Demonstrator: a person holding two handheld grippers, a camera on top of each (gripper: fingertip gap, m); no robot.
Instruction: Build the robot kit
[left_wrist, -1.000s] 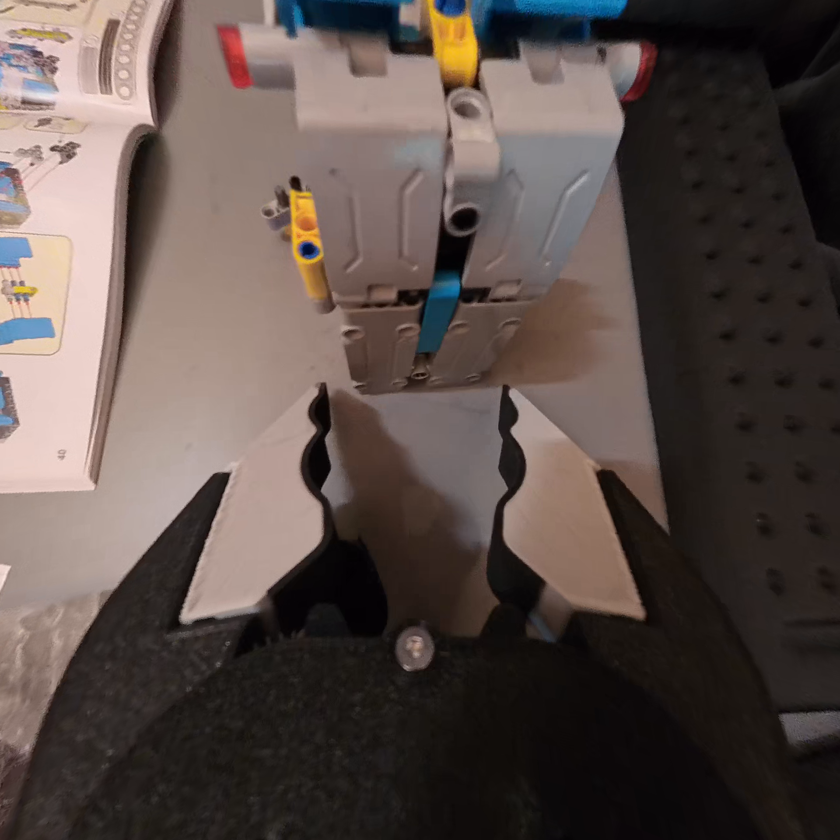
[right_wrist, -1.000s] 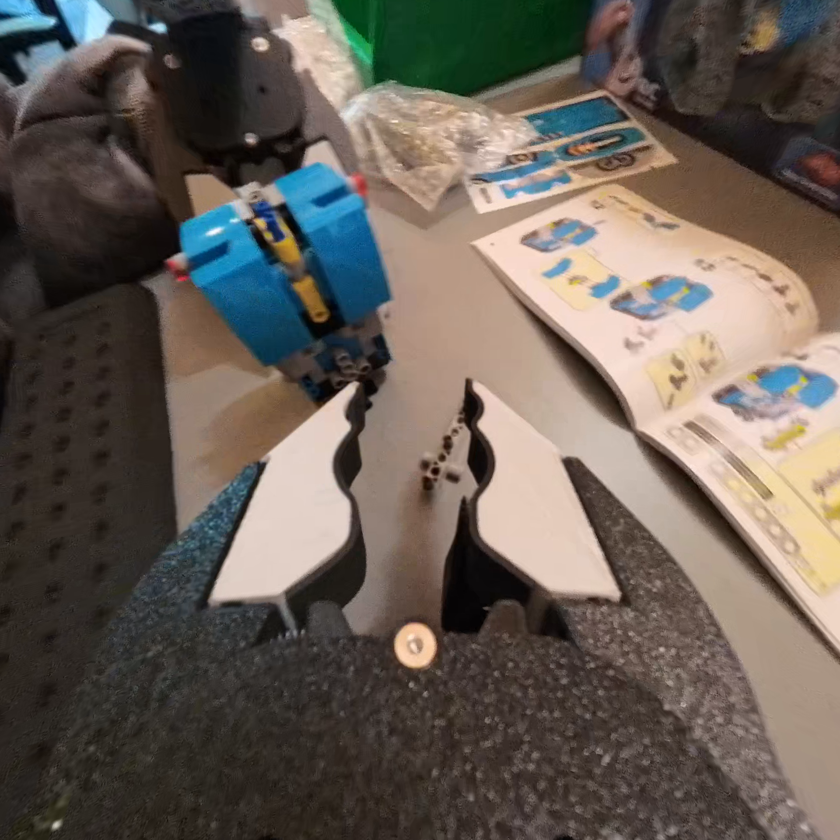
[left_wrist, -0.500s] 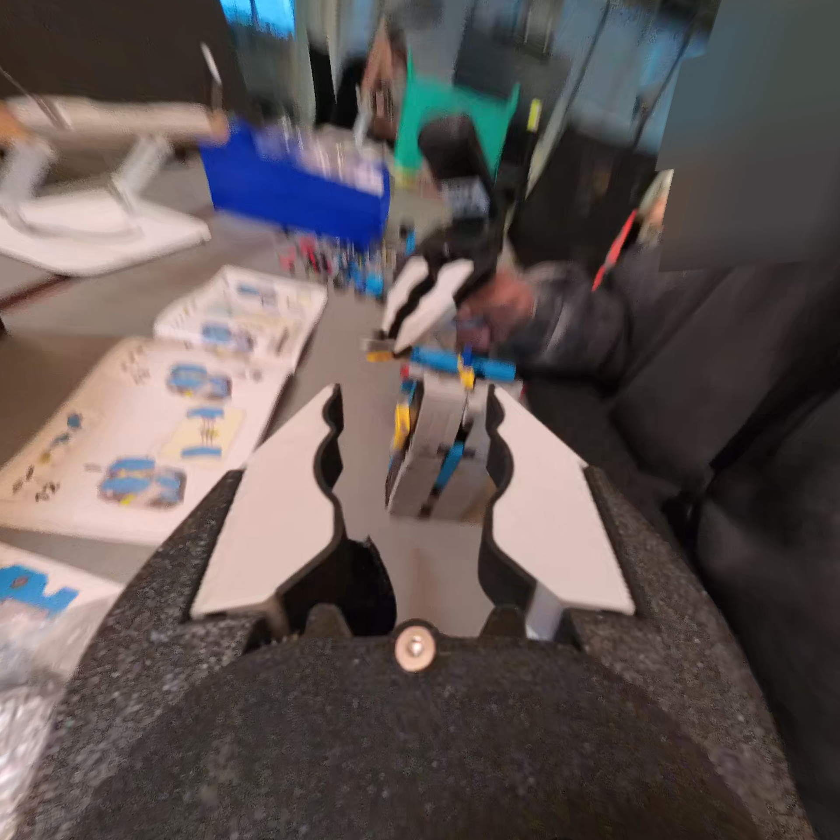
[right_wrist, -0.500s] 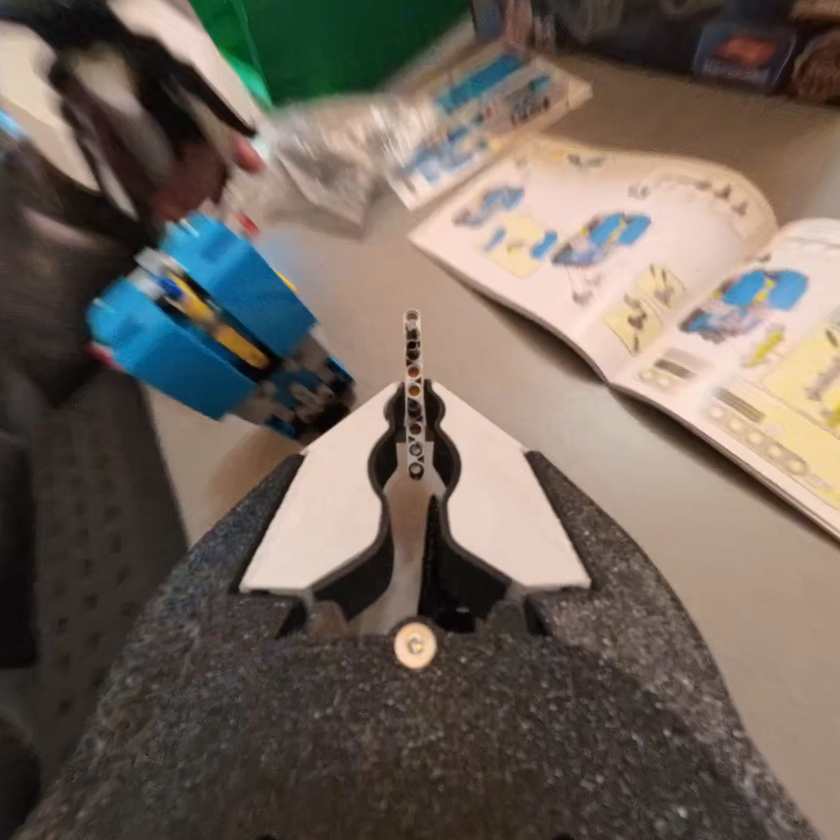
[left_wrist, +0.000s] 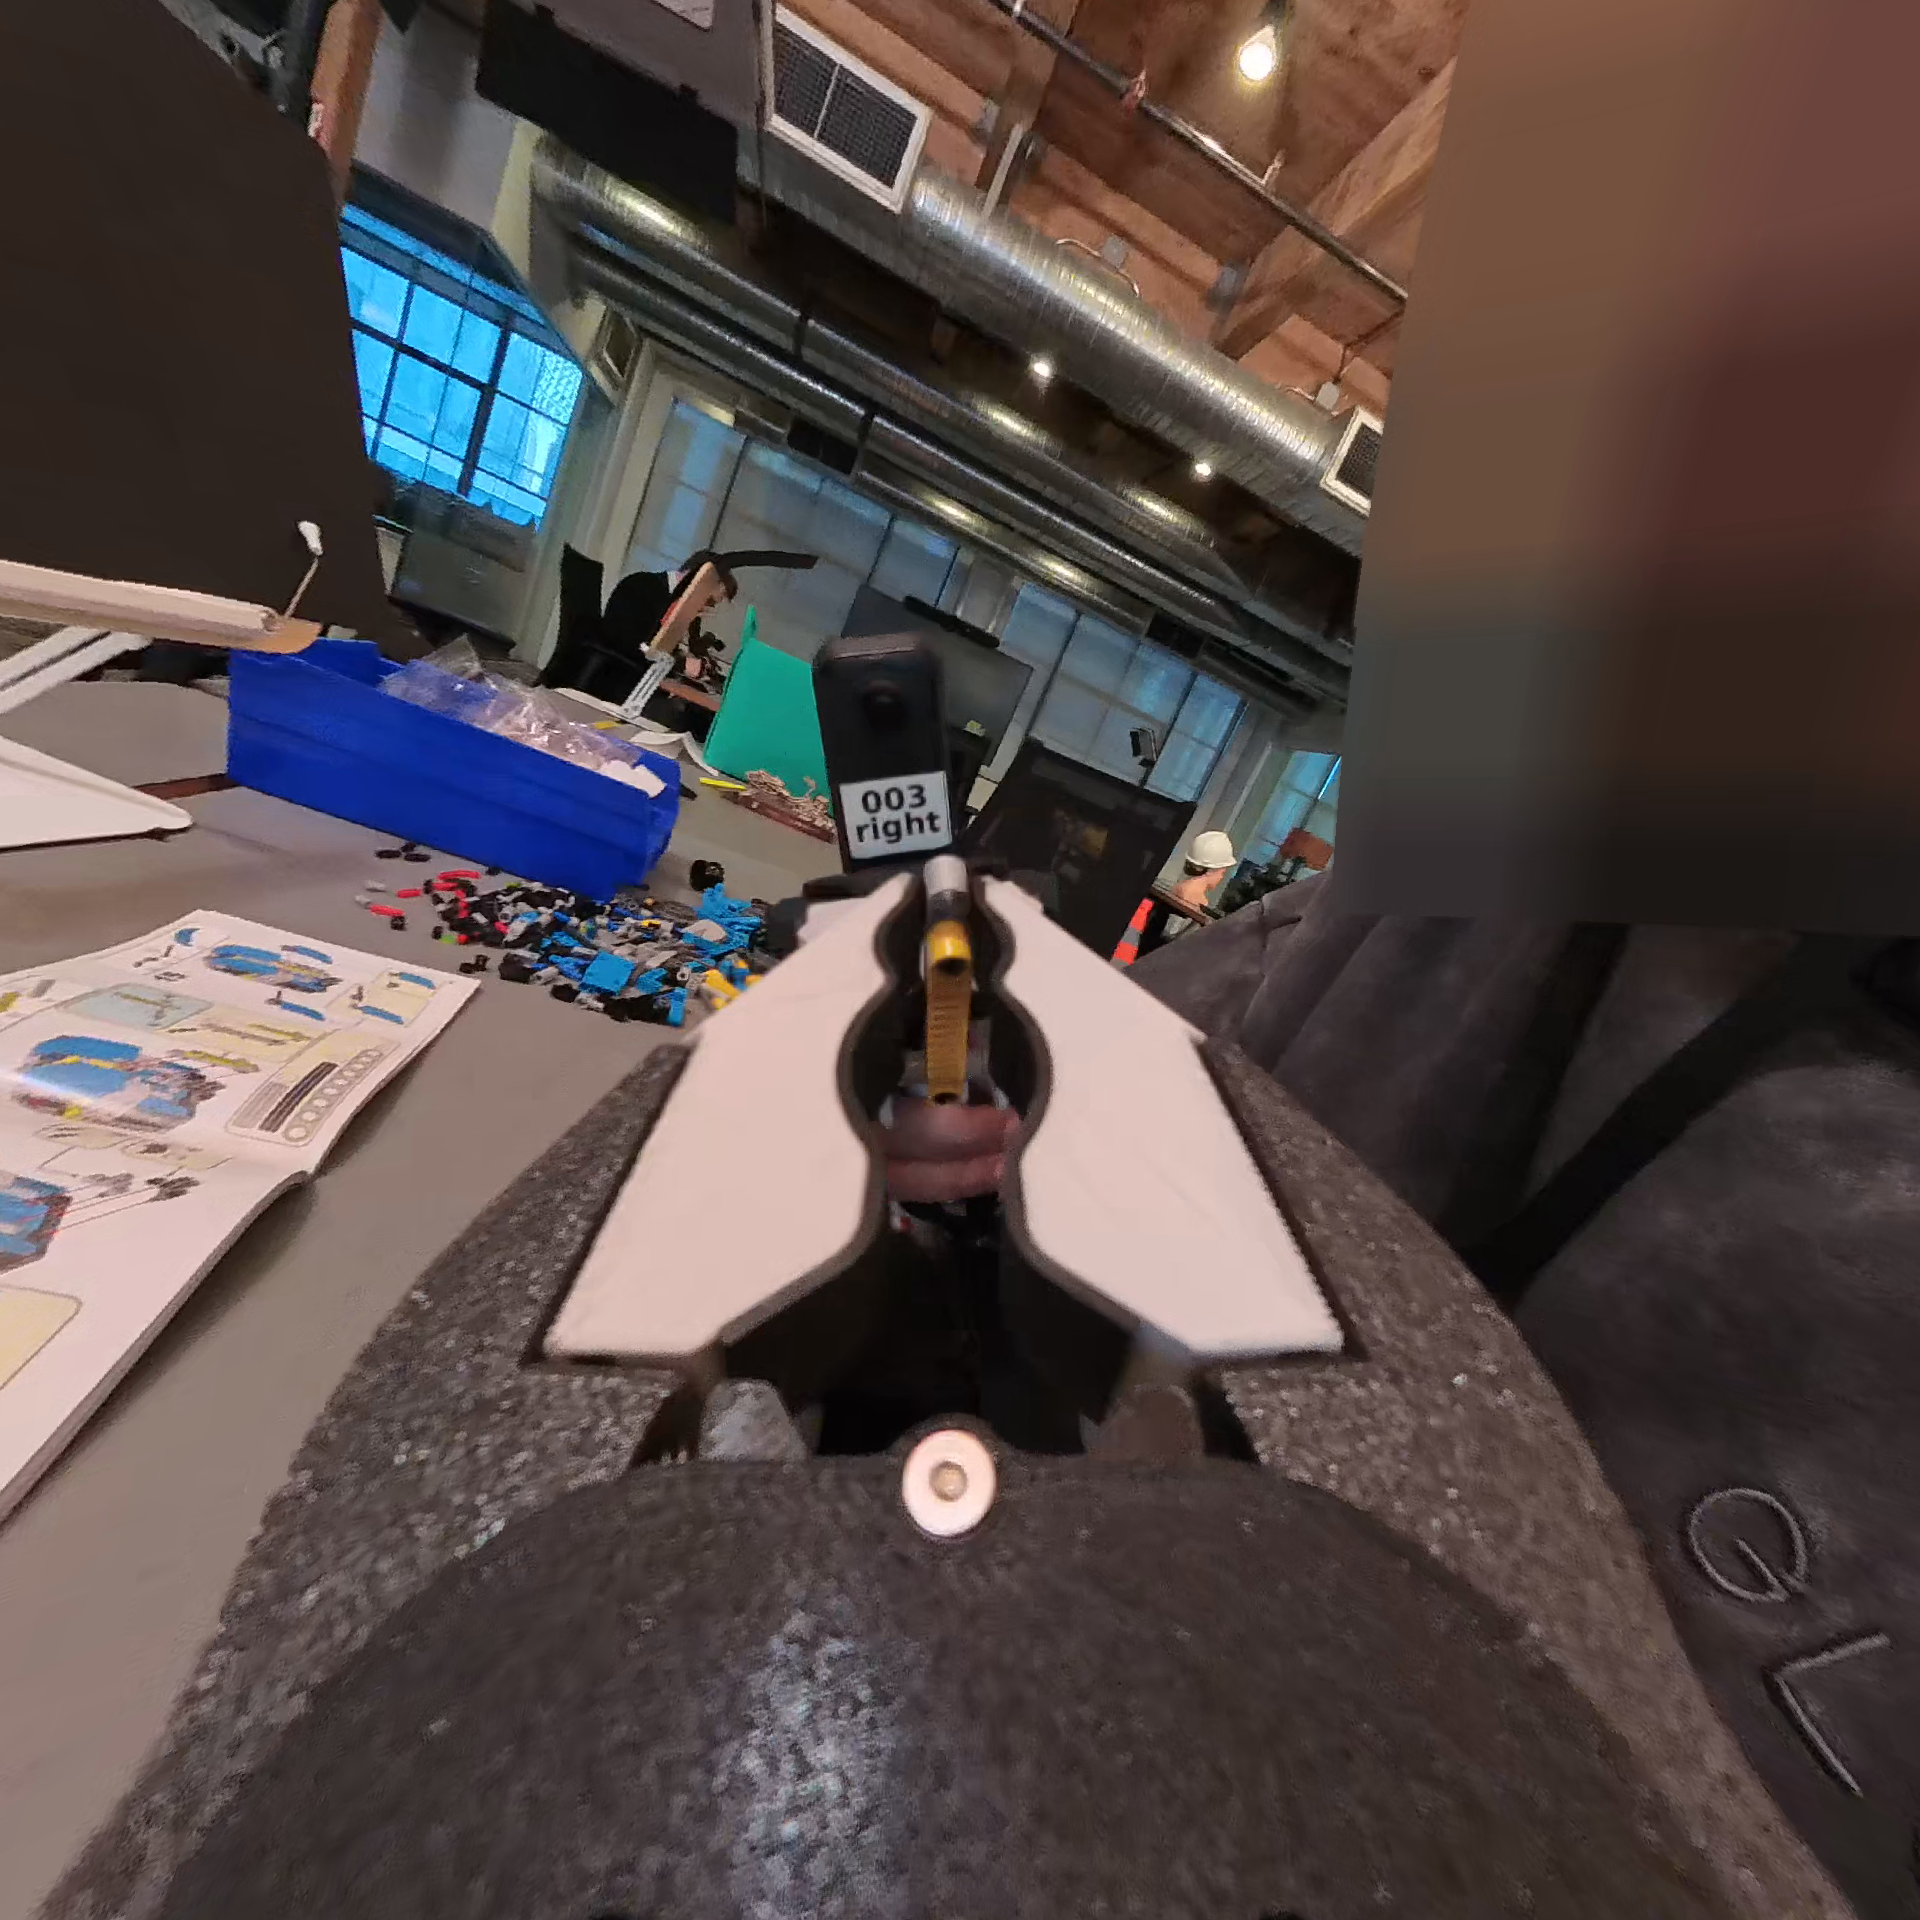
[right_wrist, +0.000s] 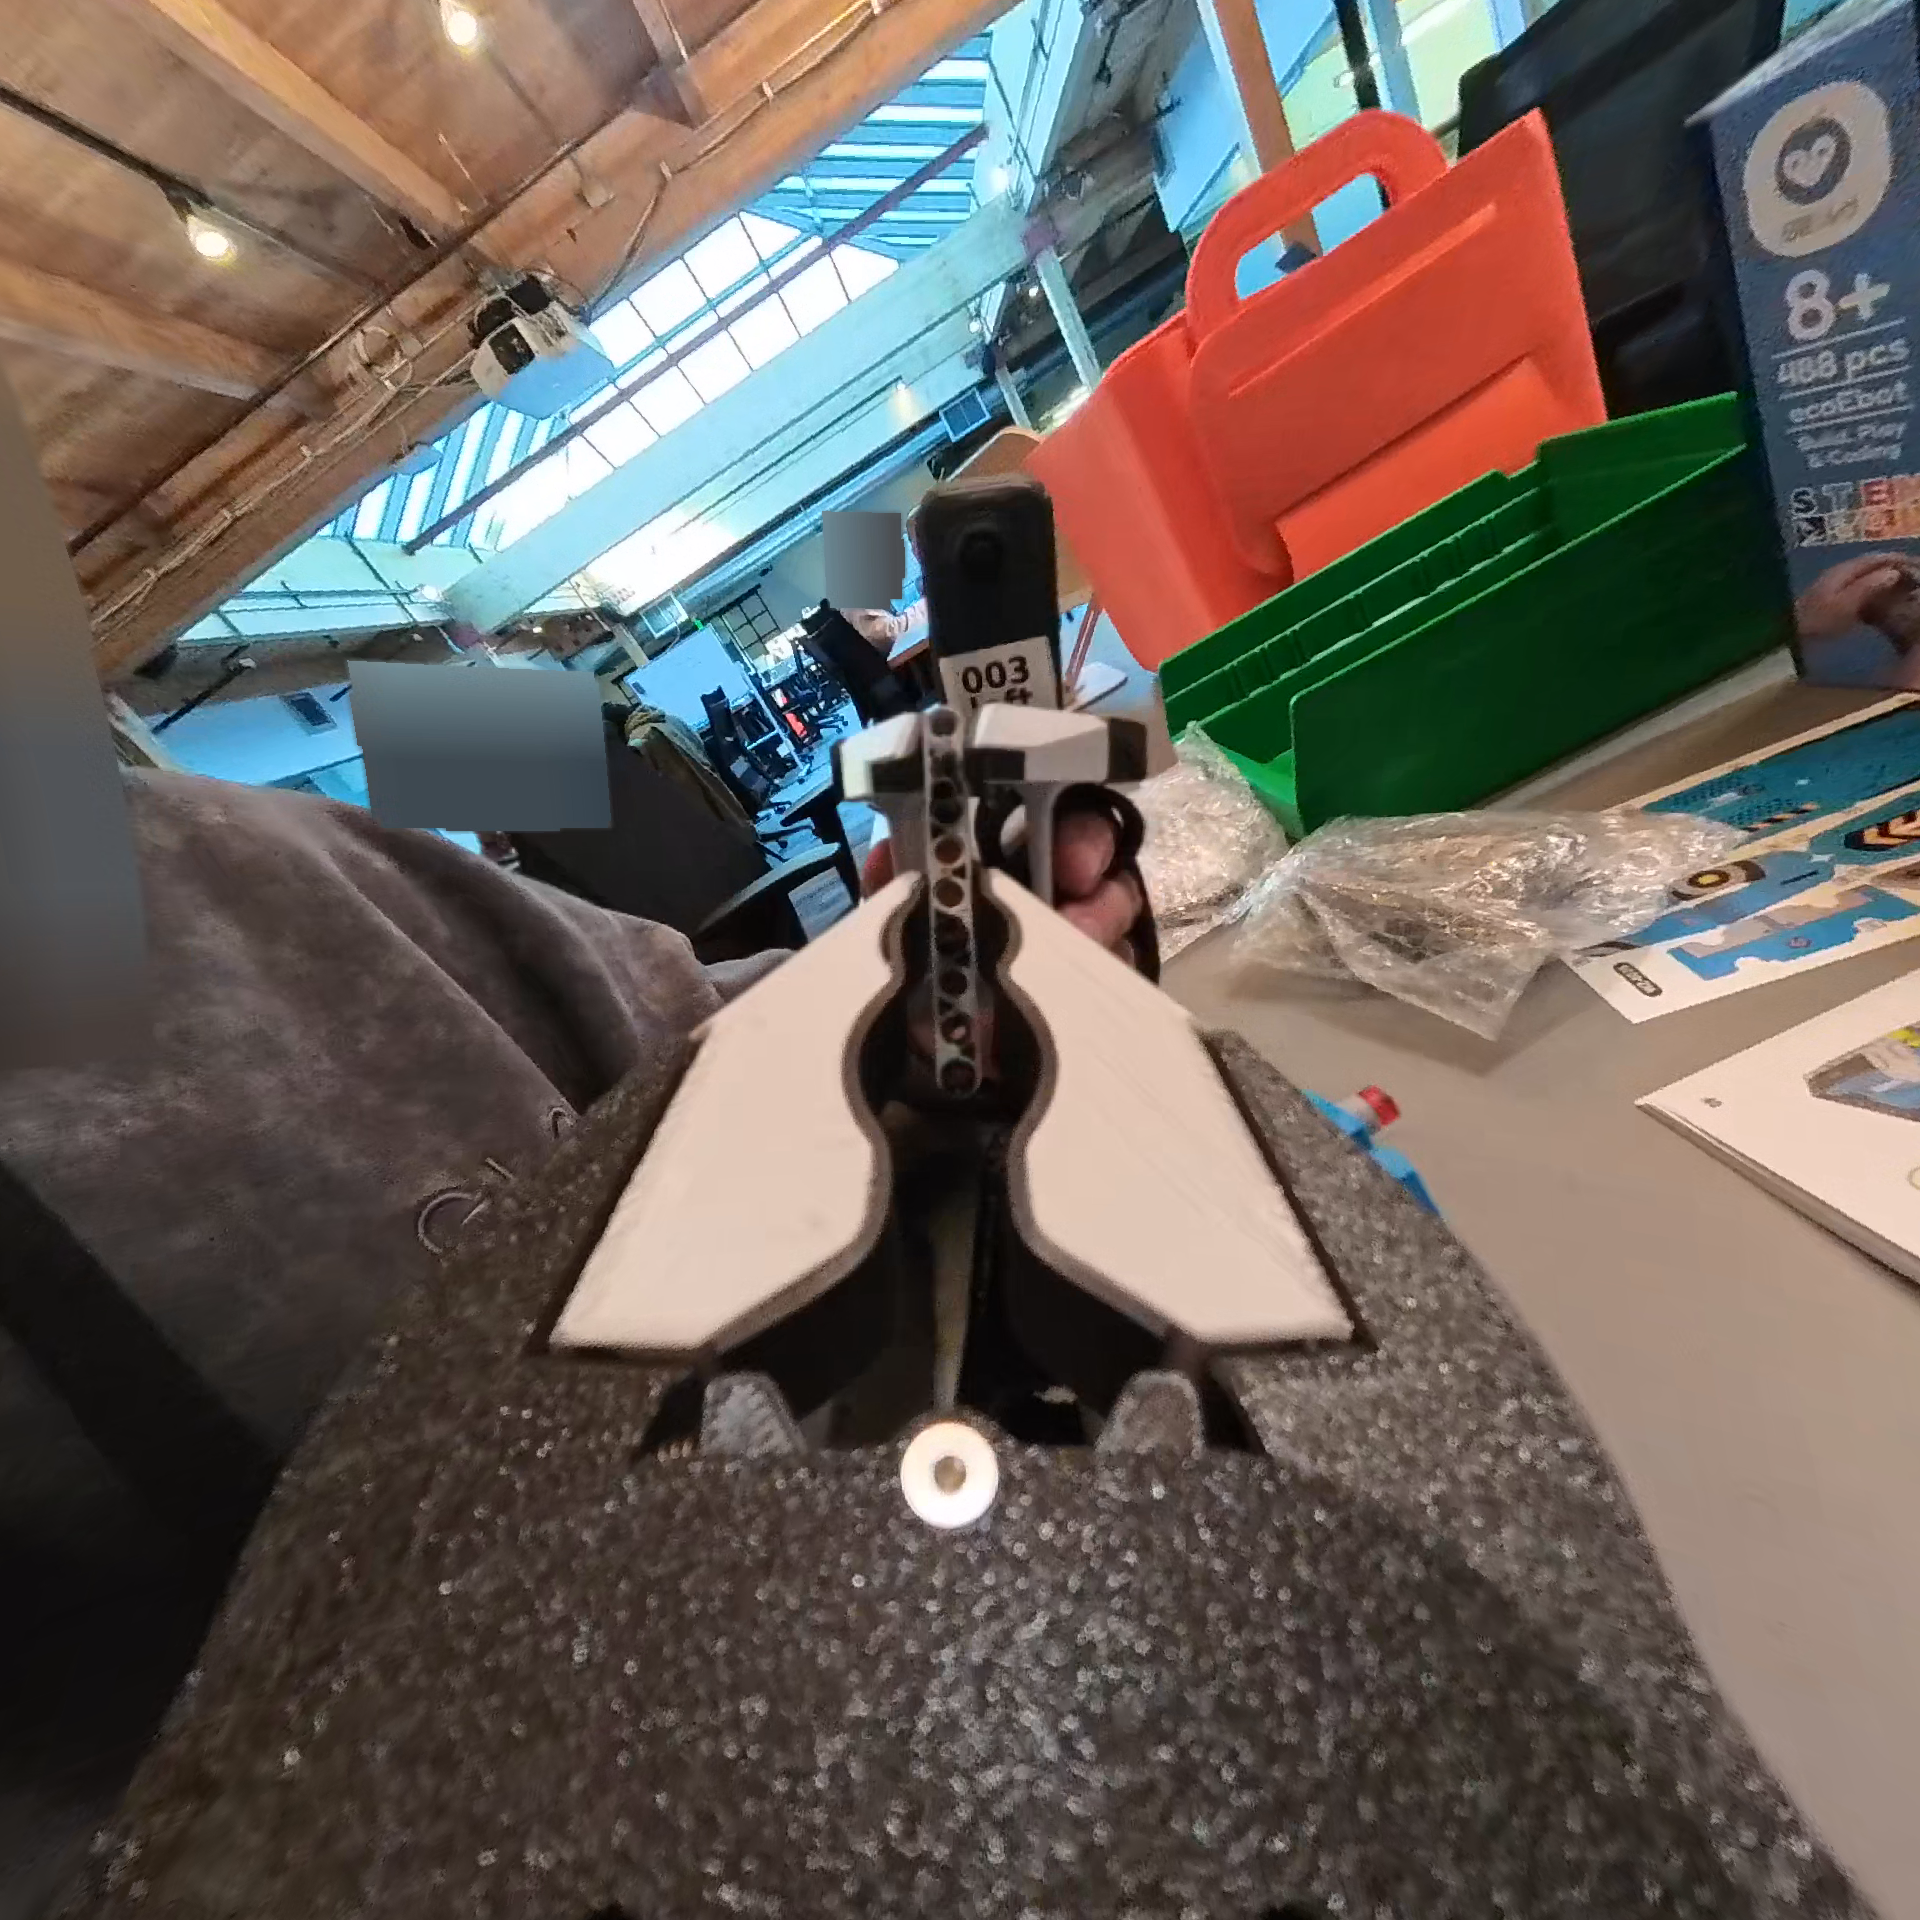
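The left gripper (left_wrist: 943, 914) is closed tight on a slim yellow ridged plastic piece with a grey tip (left_wrist: 945, 997), raised above the grey table (left_wrist: 540, 1049). The right gripper (right_wrist: 948, 904) is pinched on a long grey plastic beam with a row of holes (right_wrist: 948, 914), which stands upright. The two tools face each other closely, tips nearly meeting. To the left lies an open instruction booklet (left_wrist: 187, 1049); farther off sit a pile of small loose bricks (left_wrist: 603, 945) and a blue plastic bin (left_wrist: 436, 769). A green bin (right_wrist: 1507, 665) stands far right.
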